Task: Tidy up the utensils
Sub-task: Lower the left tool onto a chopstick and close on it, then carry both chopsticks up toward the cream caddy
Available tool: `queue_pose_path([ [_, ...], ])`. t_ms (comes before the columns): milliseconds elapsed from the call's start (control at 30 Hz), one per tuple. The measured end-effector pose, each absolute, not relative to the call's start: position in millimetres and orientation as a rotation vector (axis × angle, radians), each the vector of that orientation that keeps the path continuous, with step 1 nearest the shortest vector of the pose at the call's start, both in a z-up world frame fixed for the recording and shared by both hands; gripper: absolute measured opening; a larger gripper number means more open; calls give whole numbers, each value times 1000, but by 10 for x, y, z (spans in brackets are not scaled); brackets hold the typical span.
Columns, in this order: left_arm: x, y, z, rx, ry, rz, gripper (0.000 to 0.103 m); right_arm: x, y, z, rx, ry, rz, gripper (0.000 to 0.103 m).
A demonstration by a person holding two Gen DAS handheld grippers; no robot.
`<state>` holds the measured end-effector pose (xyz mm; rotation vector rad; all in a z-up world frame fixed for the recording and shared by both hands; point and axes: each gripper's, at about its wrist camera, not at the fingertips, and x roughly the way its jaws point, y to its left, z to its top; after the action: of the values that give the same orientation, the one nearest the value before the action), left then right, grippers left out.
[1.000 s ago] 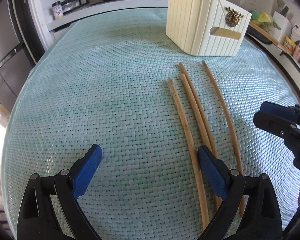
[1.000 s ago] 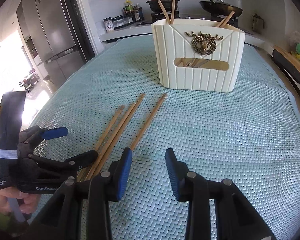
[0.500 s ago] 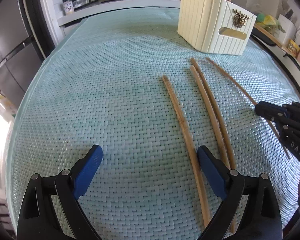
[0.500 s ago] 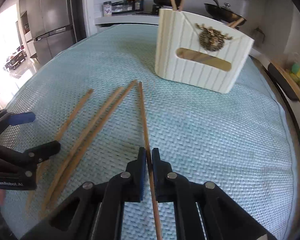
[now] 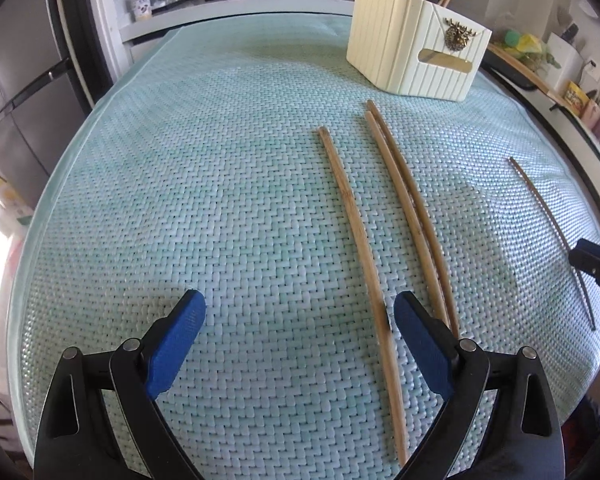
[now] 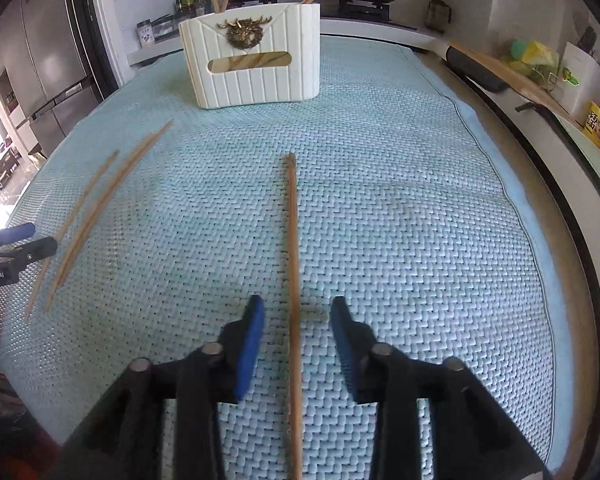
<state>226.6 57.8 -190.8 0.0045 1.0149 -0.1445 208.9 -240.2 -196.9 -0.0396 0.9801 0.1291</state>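
Three wooden chopsticks point(image 5: 400, 204) lie side by side on the green woven mat point(image 5: 180, 184); they also show at the left of the right wrist view point(image 6: 100, 200). A fourth chopstick point(image 6: 293, 264) lies apart to the right, between the open fingers of my right gripper point(image 6: 298, 320), which does not grip it. It also shows in the left wrist view point(image 5: 548, 216). My left gripper point(image 5: 300, 328) is open and empty, its right finger beside the nearest chopstick. A cream ribbed utensil holder point(image 6: 256, 60) with chopsticks in it stands at the far side point(image 5: 416, 56).
A kitchen counter with pots and spice jars point(image 6: 160, 28) runs behind the mat. A cutting board point(image 6: 500, 72) and packets lie along the right counter. A steel fridge point(image 6: 40, 64) stands at the left.
My right gripper shut on the rightmost chopstick, carried it right, away from the others, and has now opened with it lying on the mat. My left gripper stayed open.
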Motion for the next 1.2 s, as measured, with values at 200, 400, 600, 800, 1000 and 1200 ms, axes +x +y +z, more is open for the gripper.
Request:
queue_pose_path([
  [200, 2452, 550, -1886, 26, 1011, -161, 92, 2222, -2363, -1981, -49, 991, 186, 41],
  [400, 2829, 455, -1927, 68, 1031, -163, 75, 2567, -2169, -2073, -153, 1016, 237, 41],
  [600, 3248, 318, -1930, 95, 1057, -184, 59, 3140, -2036, -2049, -185, 1056, 306, 19],
  [800, 3361, 267, -1916, 108, 1070, -216, 46, 3458, -1981, -1994, -187, 1101, 329, 9],
  [1000, 3397, 232, -1897, 93, 1048, -237, 6, 3539, -2060, -1940, -106, 1094, 336, 6],
  [1200, 3227, 315, -1638, 32, 977, -245, 5, 3267, -2237, -1574, 29, 965, 368, 6],
])
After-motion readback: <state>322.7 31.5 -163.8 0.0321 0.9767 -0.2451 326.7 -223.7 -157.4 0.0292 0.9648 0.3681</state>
